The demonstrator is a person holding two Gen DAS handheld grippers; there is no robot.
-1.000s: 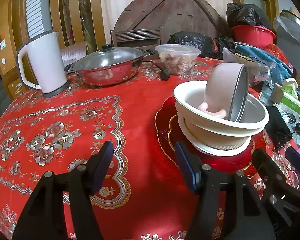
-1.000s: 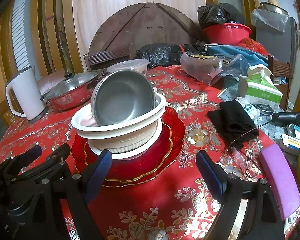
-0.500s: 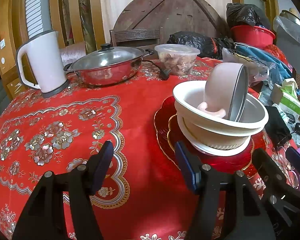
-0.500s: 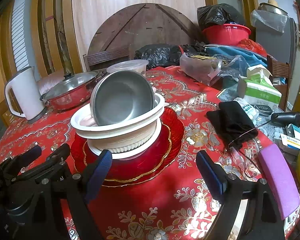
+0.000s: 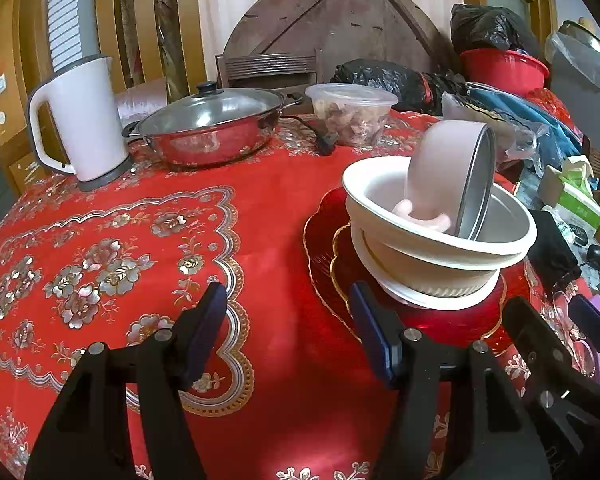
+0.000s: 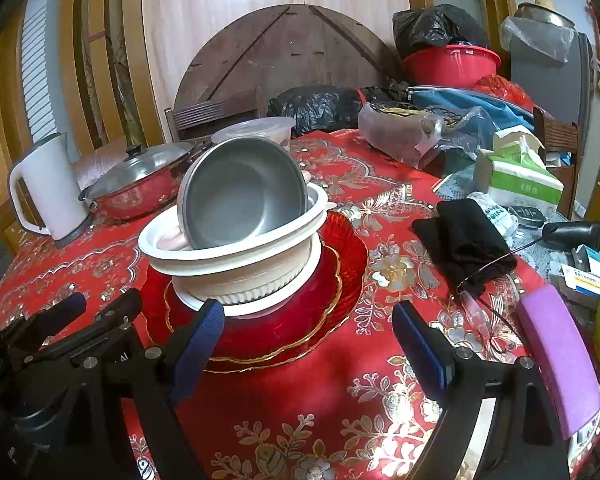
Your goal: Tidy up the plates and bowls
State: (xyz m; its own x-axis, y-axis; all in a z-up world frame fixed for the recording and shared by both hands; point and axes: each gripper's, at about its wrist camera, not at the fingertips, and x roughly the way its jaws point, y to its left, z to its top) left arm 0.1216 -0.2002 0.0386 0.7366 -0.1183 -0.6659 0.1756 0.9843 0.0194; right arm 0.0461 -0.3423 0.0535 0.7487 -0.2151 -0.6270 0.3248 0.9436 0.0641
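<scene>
Left gripper: I see its blue-padded jaws spread wide with nothing between them, low over the red tablecloth, just left of the plate stack.
Right gripper: my second tool is also spread and holds nothing; its left pad sits in front of the near rim of the red plates, without clear contact.
Purple block: it lies near my right-hand finger, on the right edge of the table.
Red plates: I count two gold-rimmed ones, nested flat on the cloth at the table's middle right.
White plate: it rests on the red plates, under the bowls.
Ribbed cream bowl: it stands upright on the white plate.
White bowl: it nests on top of the ribbed one.
Pink bowl: it has a steel lining and stands tilted on its edge inside the white bowl, its opening facing my right camera, a pink handle down at the bottom.
Black cloth: it lies to the right of the stack, with spectacles beside it.
Tissue pack: further right, behind the cloth.
Lidded steel pan: far side of the table, behind the stack to the left.
White kettle: just left of the pan.
Plastic tub: just right of the pan, with food inside.
</scene>
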